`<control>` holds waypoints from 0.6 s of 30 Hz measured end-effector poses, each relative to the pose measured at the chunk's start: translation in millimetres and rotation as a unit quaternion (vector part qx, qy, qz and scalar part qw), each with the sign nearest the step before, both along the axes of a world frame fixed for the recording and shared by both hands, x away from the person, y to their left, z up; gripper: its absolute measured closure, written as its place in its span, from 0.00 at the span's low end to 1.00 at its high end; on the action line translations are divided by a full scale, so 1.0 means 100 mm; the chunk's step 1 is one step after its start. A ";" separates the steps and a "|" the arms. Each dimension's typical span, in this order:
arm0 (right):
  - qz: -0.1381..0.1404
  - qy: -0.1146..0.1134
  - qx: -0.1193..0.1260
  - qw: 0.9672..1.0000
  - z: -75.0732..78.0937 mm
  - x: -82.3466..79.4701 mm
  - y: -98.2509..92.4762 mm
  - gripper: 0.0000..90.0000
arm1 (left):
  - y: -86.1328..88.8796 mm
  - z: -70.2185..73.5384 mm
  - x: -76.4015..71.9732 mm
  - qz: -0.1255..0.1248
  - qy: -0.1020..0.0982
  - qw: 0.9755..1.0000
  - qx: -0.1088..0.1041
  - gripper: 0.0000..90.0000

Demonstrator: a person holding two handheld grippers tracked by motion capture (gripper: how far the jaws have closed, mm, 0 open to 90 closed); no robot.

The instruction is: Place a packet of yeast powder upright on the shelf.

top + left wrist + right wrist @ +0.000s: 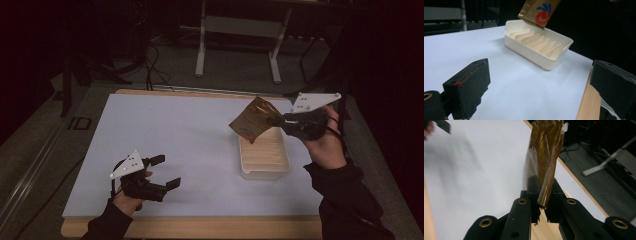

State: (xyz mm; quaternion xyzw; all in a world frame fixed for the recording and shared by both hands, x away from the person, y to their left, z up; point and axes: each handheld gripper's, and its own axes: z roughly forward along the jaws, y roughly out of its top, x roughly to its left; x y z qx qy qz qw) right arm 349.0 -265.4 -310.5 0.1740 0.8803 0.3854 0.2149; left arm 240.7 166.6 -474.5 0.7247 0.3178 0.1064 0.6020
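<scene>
Right tongs [278, 120] pinching gold packet [252, 120] above cream tray [264, 170], left tongs [166, 172] spread, well apart

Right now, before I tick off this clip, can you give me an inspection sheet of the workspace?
Surface: white sheet on a wooden table, bare apart from the tray.
Job's things: cream plastic ribbed tray, upright on the sheet; crinkled gold foil packet held in the air over the tray's far end.
Clutter: nothing seen.
Grippers: left gripper open, low over the near left of the sheet; right gripper shut on the packet.
Cables: dark cables on the floor beyond the table.
Surroundings: dim room, white metal stand legs behind.
</scene>
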 end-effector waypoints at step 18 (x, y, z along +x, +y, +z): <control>0.018 0.038 -0.076 0.996 -0.11 0.20 -0.18 0.93 | 0.07 -0.06 0.02 0.009 0.009 1.000 -0.011 0.04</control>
